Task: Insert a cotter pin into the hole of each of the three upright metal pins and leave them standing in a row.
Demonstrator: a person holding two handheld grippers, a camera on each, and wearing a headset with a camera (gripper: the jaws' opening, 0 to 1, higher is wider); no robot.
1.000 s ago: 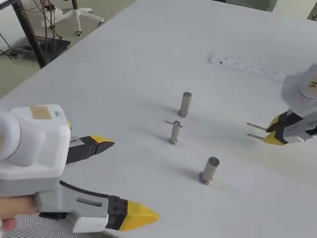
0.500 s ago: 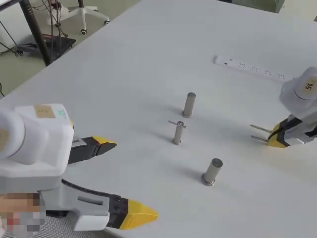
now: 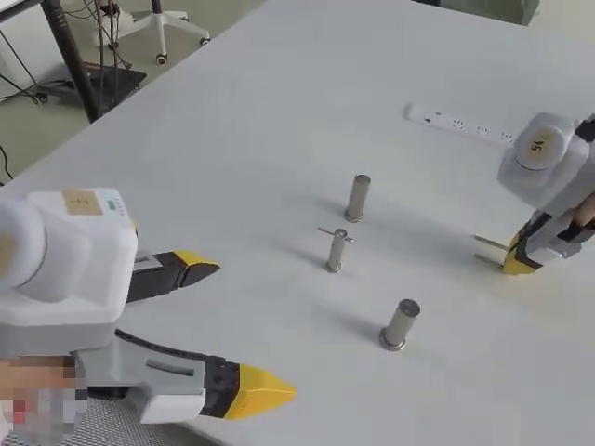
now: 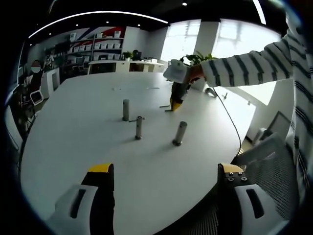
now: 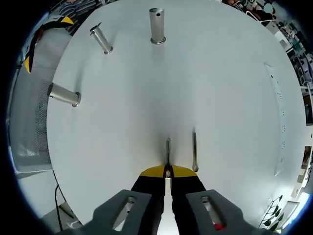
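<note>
Three upright metal pins stand mid-table: a far pin (image 3: 358, 198), a middle pin (image 3: 336, 249) with a cotter pin through its top, and a near pin (image 3: 401, 323). My right gripper (image 3: 519, 260) is low over the table to their right, shut on a cotter pin (image 5: 167, 149) that points at the pins. A second cotter pin (image 5: 194, 149) lies just beside it on the table. My left gripper (image 3: 232, 330) is open and empty near the front left edge. From the left gripper view the pins (image 4: 139, 127) stand ahead of the open jaws, with the right gripper (image 4: 175, 100) beyond them.
A white power strip (image 3: 456, 124) lies at the far right of the white table (image 3: 279, 111). Past the table's left edge are a black table leg (image 3: 70, 56) and a chair base (image 3: 158, 28). A person's striped sleeve (image 4: 244, 63) reaches in from the right.
The right gripper's body has swung left and tipped down over the two cotter pins, while its tips stay at them. The left gripper and the upright pins have stayed put.
</note>
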